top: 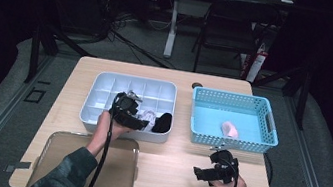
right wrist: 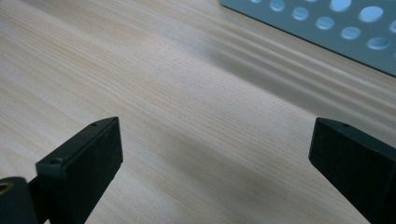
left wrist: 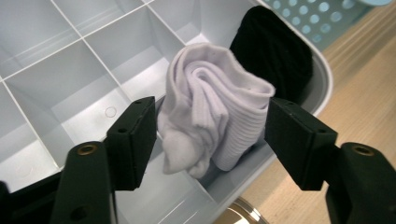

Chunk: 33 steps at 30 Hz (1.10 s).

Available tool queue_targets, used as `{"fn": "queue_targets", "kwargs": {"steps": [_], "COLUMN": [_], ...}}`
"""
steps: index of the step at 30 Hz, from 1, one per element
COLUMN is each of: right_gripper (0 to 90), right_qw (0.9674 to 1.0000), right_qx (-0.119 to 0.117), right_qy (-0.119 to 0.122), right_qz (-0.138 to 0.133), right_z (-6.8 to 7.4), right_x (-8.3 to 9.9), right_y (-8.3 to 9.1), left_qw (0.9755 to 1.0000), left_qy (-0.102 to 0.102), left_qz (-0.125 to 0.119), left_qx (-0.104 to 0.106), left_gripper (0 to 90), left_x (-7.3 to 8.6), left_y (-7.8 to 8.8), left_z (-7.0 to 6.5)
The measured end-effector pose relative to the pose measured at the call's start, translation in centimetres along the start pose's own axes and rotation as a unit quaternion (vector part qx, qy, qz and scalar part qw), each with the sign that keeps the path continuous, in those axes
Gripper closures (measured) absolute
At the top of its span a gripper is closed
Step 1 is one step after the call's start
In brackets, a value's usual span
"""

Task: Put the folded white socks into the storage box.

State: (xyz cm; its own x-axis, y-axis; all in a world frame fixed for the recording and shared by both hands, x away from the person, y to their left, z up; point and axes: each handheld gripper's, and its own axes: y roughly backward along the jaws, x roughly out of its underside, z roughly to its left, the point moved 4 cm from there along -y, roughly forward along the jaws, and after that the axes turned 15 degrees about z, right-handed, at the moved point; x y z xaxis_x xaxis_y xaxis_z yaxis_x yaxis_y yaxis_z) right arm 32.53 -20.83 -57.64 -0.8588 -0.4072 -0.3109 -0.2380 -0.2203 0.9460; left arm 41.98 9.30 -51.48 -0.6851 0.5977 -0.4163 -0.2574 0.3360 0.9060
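A rolled white sock (left wrist: 215,102) stands in a compartment at the front right of the white divided tray (top: 105,81), next to a black sock (left wrist: 275,51) in the corner compartment. My left gripper (left wrist: 212,114) hovers over that corner with its jaws either side of the white sock (top: 149,117), open and not squeezing it. My right gripper (top: 205,172) is held low over the bare wood in front of the blue basket (top: 235,97), open with nothing between its jaws (right wrist: 215,149). A pink sock (top: 230,129) lies in the basket.
A clear plastic tray (top: 63,158) sits at the table's front left under the left forearm. The basket's perforated wall (right wrist: 327,28) is close ahead of the right gripper. A chair (top: 231,23) and a table leg stand beyond the far edge.
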Motion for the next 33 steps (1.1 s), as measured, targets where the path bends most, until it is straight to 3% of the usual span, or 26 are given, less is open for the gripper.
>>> {"fn": "queue_targets", "kwargs": {"steps": [12, 18, 20, 24, 33], "right_gripper": [1.1, 0.7, 0.6, 0.4, 0.1], "right_qw": [1.0000, 0.9999, 0.9998, 0.9996, 0.9998], "right_qx": [-0.005, -0.009, -0.016, -0.020, -0.016], "right_qy": [0.000, 0.000, 0.002, 0.004, -0.003], "right_qz": [-0.007, -0.011, -0.014, -0.018, -0.012], "right_z": [-0.7, -1.0, -1.0, -1.2, -2.0], "right_x": [0.1, 0.2, 0.2, 0.2, 0.5], "right_y": [0.8, 1.1, 1.3, 1.6, 1.7], "left_qw": [1.0000, 0.9999, 0.9998, 0.9989, 0.9976], "left_qy": [0.000, -0.007, -0.013, -0.036, -0.060], "left_qz": [-0.002, -0.010, -0.012, -0.024, -0.004], "left_qx": [-0.009, -0.005, -0.005, 0.020, 0.035], "left_gripper": [14.6, 8.4, 7.4, 6.5, 0.3], "left_x": [1.6, 1.9, 2.1, 2.6, 4.5], "left_y": [0.7, 1.2, 1.3, 1.1, 0.5], "left_z": [-0.3, -1.3, -1.9, -2.9, -4.8]}}
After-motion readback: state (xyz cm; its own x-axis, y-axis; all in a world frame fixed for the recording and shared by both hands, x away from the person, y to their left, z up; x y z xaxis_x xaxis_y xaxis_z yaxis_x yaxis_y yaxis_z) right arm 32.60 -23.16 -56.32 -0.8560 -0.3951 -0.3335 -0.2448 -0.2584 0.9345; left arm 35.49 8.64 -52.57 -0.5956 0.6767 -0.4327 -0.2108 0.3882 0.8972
